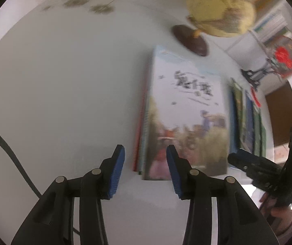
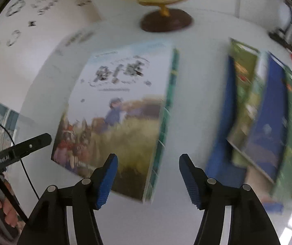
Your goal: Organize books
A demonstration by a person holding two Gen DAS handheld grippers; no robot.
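A stack of books lies flat on the white table (image 1: 64, 81). Its top book (image 1: 186, 112) (image 2: 121, 106) has a pale cover with dark lettering and a field scene. My left gripper (image 1: 146, 155) is open over the stack's near left corner, with red and blue book edges between its fingers. My right gripper (image 2: 149, 161) is open over the near right corner, with the green spine edge between its blue pads. Neither gripper's pads press on the books. More books (image 2: 258, 112) (image 1: 248, 118), blue and green, lie in an overlapping row to the right.
A yellow globe (image 1: 217, 10) on a brown base (image 2: 166, 20) stands behind the stack. A black stand (image 1: 254, 75) and bookshelves (image 1: 272, 20) are at the far right. A black cable (image 1: 7, 147) crosses the table at the left. A hand (image 2: 5, 208) holds the left gripper.
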